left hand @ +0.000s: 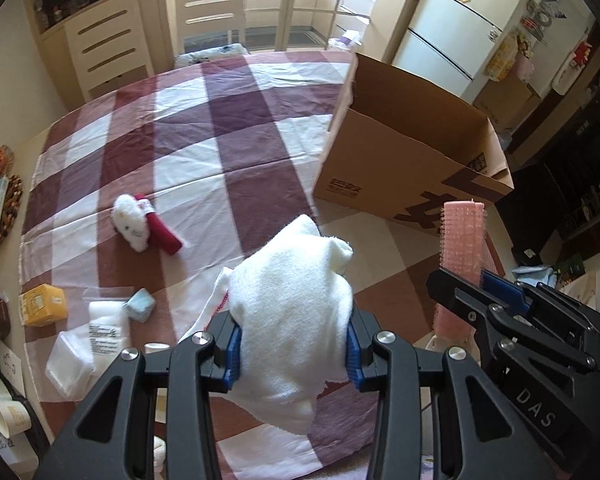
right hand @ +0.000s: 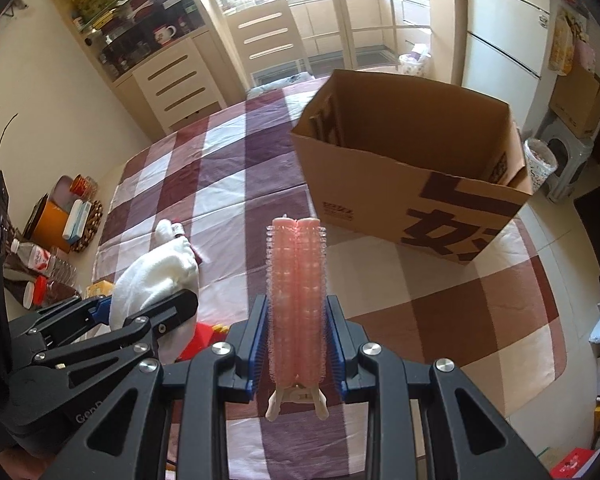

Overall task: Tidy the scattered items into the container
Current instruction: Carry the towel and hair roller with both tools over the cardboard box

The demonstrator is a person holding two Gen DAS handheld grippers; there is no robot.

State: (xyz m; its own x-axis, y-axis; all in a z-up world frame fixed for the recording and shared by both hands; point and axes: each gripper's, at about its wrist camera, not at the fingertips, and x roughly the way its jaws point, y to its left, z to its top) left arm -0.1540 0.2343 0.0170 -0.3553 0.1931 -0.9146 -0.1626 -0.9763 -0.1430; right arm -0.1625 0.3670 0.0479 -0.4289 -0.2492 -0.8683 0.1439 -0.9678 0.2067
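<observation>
My left gripper (left hand: pixel 294 354) is shut on a white towel (left hand: pixel 296 300) and holds it above the checked tablecloth. My right gripper (right hand: pixel 298 344) is shut on a pink hair-roller clip (right hand: pixel 298 300) that stands upright; it also shows in the left wrist view (left hand: pixel 460 248). The open cardboard box (left hand: pixel 400 168) stands ahead to the right, also in the right wrist view (right hand: pixel 412 184). A white plush with a red roll (left hand: pixel 142 224), a small light-blue block (left hand: pixel 140 304), a yellow box (left hand: pixel 44 304) and clear packets (left hand: pixel 88 344) lie on the cloth at left.
Bottles and tins (right hand: pixel 56 236) crowd the table's left edge. A paper cup (left hand: pixel 8 416) lies at lower left. Chairs (left hand: pixel 212 4) stand beyond the far edge, a fridge (left hand: pixel 452 24) at back right. The table's right edge drops to the floor.
</observation>
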